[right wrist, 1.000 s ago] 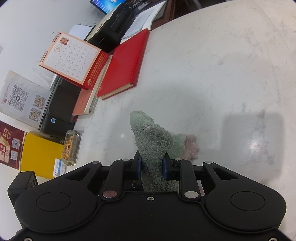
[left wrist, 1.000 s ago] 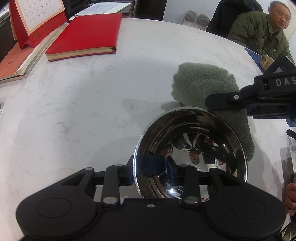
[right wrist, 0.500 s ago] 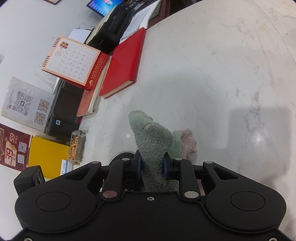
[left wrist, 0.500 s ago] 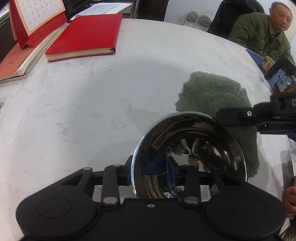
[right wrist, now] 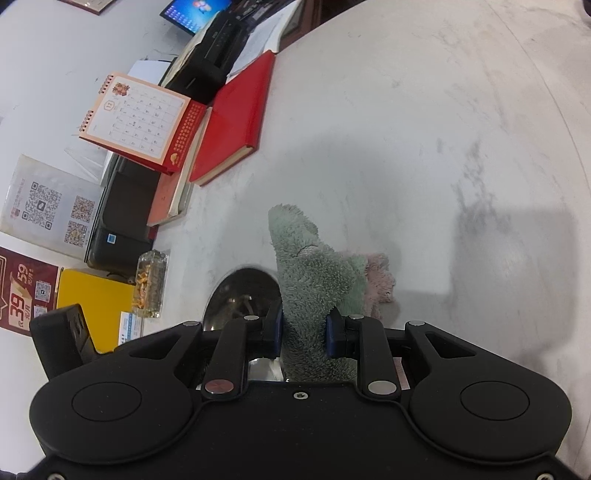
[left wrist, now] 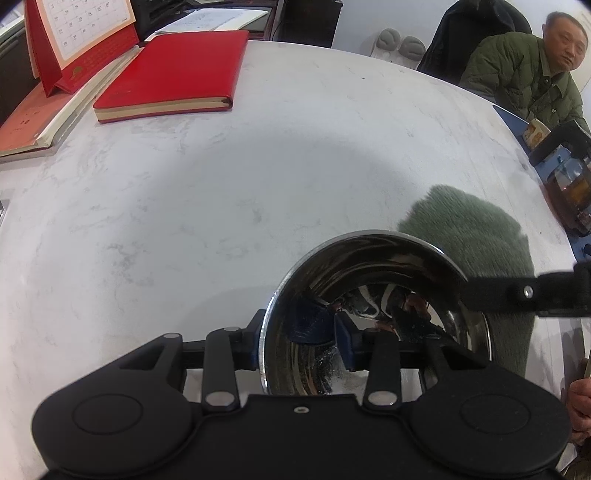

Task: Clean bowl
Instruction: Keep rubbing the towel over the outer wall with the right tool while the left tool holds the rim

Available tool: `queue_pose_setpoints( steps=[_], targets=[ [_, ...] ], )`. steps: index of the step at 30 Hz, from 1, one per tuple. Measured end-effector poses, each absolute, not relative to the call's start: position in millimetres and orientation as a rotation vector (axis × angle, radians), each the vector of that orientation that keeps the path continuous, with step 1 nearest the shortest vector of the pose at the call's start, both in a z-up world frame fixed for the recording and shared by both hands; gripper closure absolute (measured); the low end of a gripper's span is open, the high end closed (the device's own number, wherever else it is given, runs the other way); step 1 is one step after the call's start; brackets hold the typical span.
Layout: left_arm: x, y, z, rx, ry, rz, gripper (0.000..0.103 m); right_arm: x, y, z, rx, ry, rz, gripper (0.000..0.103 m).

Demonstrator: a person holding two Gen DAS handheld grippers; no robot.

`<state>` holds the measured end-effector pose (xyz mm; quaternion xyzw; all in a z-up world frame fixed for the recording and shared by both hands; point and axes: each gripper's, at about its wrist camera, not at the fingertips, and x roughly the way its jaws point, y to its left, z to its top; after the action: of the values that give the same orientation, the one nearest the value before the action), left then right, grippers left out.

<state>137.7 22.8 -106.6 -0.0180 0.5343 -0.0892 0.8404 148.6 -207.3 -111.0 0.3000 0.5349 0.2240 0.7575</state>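
My left gripper (left wrist: 299, 338) is shut on the rim of a shiny steel bowl (left wrist: 376, 280), one pad inside and one finger outside. The bowl is tilted with its opening facing the camera, just above the white marble table (left wrist: 221, 192). Behind it hangs a green fluffy cloth (left wrist: 476, 236). A black bar of the right tool (left wrist: 524, 293) crosses the bowl's right edge. In the right wrist view my right gripper (right wrist: 304, 330) is shut on the green cloth (right wrist: 310, 273), which has a pink part (right wrist: 380, 280). The bowl (right wrist: 240, 291) shows just left of the fingers.
A red notebook (left wrist: 170, 70), a desk calendar (left wrist: 74, 33) and books lie at the table's far left. A seated person in a green jacket (left wrist: 517, 74) and a glass teapot (left wrist: 569, 188) are at the right. A hand (left wrist: 580, 410) is at the right edge.
The right gripper has moved down and toward the bowl with the cloth. The bowl has come into the right wrist view. The left gripper keeps its hold on the rim.
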Motion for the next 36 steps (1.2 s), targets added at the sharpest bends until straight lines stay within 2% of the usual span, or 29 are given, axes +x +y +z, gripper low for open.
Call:
queue_pose_setpoints(
  steps=[26, 36],
  targets=[
    [136.5, 20.8, -106.5, -0.046, 1.117, -0.181, 0.064, 109.5, -207.1, -117.6, 0.709, 1.219, 0.492, 0.081],
    [134.8, 24.3, -105.7, -0.058, 1.124, -0.177, 0.068, 101.0, -200.3, -110.1, 0.694, 1.225, 0.484, 0.081]
  ],
)
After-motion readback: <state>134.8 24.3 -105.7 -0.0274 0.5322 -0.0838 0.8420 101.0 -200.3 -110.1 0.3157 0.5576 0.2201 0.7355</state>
